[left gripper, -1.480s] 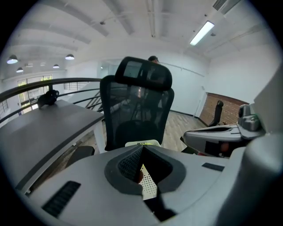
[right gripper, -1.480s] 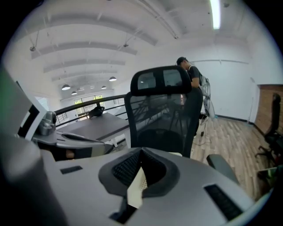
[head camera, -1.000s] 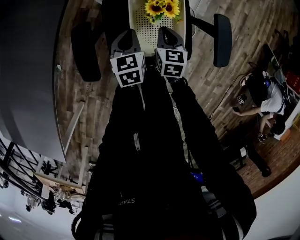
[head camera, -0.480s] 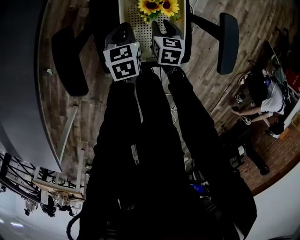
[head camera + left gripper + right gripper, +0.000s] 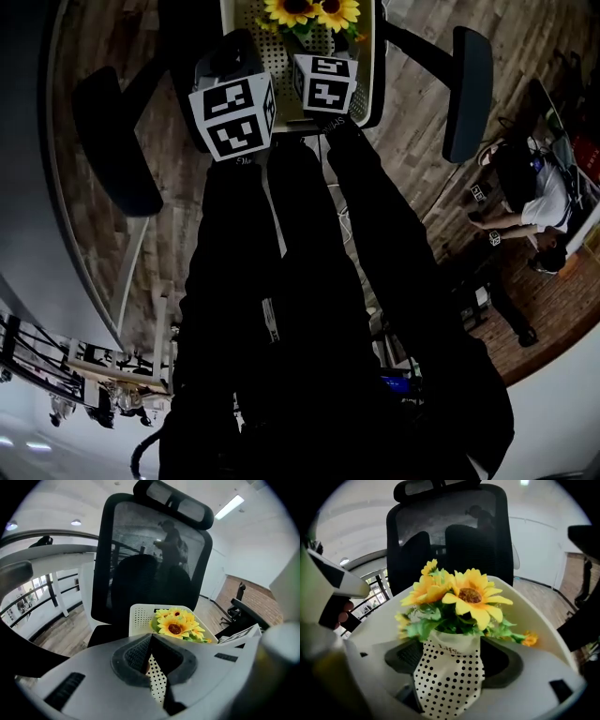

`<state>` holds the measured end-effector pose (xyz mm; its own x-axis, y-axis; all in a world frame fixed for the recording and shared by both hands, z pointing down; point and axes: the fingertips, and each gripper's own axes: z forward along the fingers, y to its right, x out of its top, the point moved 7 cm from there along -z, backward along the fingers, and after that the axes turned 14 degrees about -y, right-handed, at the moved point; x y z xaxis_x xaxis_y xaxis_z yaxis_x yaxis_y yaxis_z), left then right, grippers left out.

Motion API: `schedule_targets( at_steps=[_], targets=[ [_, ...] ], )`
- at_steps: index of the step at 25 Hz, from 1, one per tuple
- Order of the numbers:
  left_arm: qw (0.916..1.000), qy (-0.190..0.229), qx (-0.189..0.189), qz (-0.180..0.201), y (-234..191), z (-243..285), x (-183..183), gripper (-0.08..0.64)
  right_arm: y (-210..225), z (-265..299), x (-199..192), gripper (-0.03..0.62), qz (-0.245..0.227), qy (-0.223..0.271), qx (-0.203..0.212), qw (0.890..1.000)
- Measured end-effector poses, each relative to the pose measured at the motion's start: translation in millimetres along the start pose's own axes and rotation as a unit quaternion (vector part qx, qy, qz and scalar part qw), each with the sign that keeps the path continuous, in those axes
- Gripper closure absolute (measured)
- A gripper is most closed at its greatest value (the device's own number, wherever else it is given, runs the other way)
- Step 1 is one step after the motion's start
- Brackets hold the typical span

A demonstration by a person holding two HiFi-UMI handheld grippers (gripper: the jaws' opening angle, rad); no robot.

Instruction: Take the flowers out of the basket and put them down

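At twelve o'clock of the head view: a white perforated plastic basket [image 5: 281,47] rests on the seat of a black mesh-backed office chair [image 5: 140,550], whose armrests lie at ten and two o'clock.
Flowers: a bunch of yellow artificial sunflowers in a cream paper wrap with black polka dots [image 5: 459,597] sits inside the basket. The blooms are toward its twelve o'clock end and the wrapped foot toward six o'clock. Whether it stands or leans I cannot tell.
Right hand-held gripper [image 5: 454,658]: its jaws have just been opening and now stand wide, at nine and three o'clock of the wrap, which is between them. The pads do not seem to press on it yet.
Left hand-held gripper [image 5: 151,641]: its jaws are almost together on a thin white dotted sheet, which I read as the basket's near wall. It sits at nine o'clock of the right one.
Step in hand: reaching for the bunch. The right hand-held gripper is set round the wrap and the left seems to steady the basket. The lift has not begun.
Next move calls for: closing on the wrap below the blooms, gently enough to spare the paper. Then the bunch is raised until its foot passes the rim while the left keeps the basket down.
Put-down: the curved grey desk [image 5: 28,187] at nine o'clock looks like the nearest place, though that is a guess.
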<state>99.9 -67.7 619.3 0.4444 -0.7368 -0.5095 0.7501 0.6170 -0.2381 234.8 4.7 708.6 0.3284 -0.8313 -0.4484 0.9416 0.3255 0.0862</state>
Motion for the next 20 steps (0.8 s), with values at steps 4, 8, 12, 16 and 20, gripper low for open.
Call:
schedule_targets(
  at_steps=[4,8,12,16,20],
  targets=[
    [1.0,0.002,-0.002,0.004,-4,5,0,0.557,5,23,4,0.185,0.005,-0.001,-0.004,1.0],
    [1.0,0.003,0.001,0.003,-11,10,4,0.557,5,36,18,0.149,-0.011,0.013,-0.024,1.0],
    [1.0,0.002,0.003,0.001,-14,17,8,0.557,7,47,29,0.127,0.005,0.026,-0.033,0.999],
    [1.0,-0.001,0.006,-0.001,-20,26,12,0.557,6,59,36,0.11,0.027,0.026,-0.028,0.999],
    [1.0,-0.001,0.009,0.0,-22,31,15,0.557,6,67,44,0.1,0.027,0.03,-0.026,0.999]
  ],
)
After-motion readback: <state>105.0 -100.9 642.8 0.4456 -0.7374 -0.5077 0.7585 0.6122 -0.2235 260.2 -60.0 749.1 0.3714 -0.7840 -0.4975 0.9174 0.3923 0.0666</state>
